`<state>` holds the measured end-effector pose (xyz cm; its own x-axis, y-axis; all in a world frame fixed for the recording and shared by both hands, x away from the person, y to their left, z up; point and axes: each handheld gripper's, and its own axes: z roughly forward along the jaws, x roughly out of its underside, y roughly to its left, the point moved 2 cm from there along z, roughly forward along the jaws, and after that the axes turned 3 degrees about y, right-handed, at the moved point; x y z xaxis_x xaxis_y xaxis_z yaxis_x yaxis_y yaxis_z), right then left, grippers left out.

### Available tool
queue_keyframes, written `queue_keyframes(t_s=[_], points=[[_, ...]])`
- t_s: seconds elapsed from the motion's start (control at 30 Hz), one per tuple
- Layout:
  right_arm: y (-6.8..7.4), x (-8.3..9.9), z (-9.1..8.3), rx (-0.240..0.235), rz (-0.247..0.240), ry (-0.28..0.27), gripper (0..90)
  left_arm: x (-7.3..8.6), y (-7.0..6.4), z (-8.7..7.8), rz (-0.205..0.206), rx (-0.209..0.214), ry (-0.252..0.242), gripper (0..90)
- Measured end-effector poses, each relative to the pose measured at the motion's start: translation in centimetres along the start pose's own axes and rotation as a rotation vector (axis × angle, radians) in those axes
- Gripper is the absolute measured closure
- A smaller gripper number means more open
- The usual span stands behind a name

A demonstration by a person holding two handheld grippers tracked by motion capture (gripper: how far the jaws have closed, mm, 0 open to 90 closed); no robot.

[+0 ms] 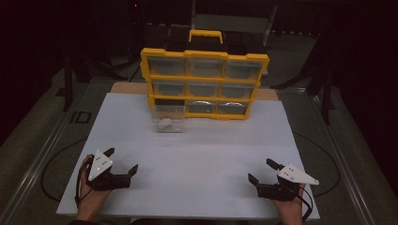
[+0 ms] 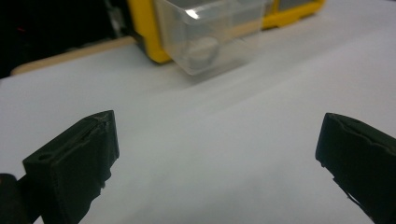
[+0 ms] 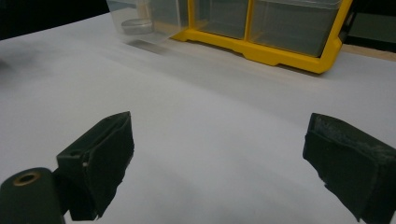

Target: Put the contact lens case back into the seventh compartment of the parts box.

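Clear drawer [image 1: 167, 123] pulled out of yellow organizer [image 1: 205, 84]; small object inside.

Drawer [image 1: 168, 123] contents blurred — small pale object unidentifiable.

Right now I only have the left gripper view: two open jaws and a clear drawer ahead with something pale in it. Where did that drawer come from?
Observer: It is pulled out of the bottom-left slot of a yellow organizer with three rows of three drawers.
Operator: Any other drawer out?
Observer: No, only that clear drawer; the other eight sit flush.
Operator: And the right gripper?
Observer: The right gripper is open, holding nothing, low over the white table near its front right corner.
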<state>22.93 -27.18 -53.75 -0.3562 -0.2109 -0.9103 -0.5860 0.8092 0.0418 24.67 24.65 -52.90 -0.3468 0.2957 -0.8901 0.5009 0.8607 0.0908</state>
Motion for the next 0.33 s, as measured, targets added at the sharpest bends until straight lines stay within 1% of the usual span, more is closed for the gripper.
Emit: queue_keyframes(t_s=[0.1,0.17,0.23,0.3,0.33], points=[[0.02,-0.05,0.07,0.001,0.002,-0.001,8.5,0.08,0.12,-0.75,-0.013,-0.015,-0.033,0.5],[0.04,-0.05,0.1,0.001,0.003,0.001,8.4,0.18,0.29,-0.89,-0.02,-0.02,-0.04,0.5],[-0.02,-0.05,0.16,0.002,-0.001,0.005,8.5,0.37,0.43,-0.62,-0.031,-0.011,-0.027,0.4],[-0.06,-0.01,0.26,0.003,0.003,0.01,8.4,0.62,0.34,-0.13,-0.026,-0.005,-0.004,0.5],[-0.15,0.01,0.3,0.006,0.004,0.013,8.4,0.62,0.34,-0.13,-0.026,-0.005,-0.004,0.4]])
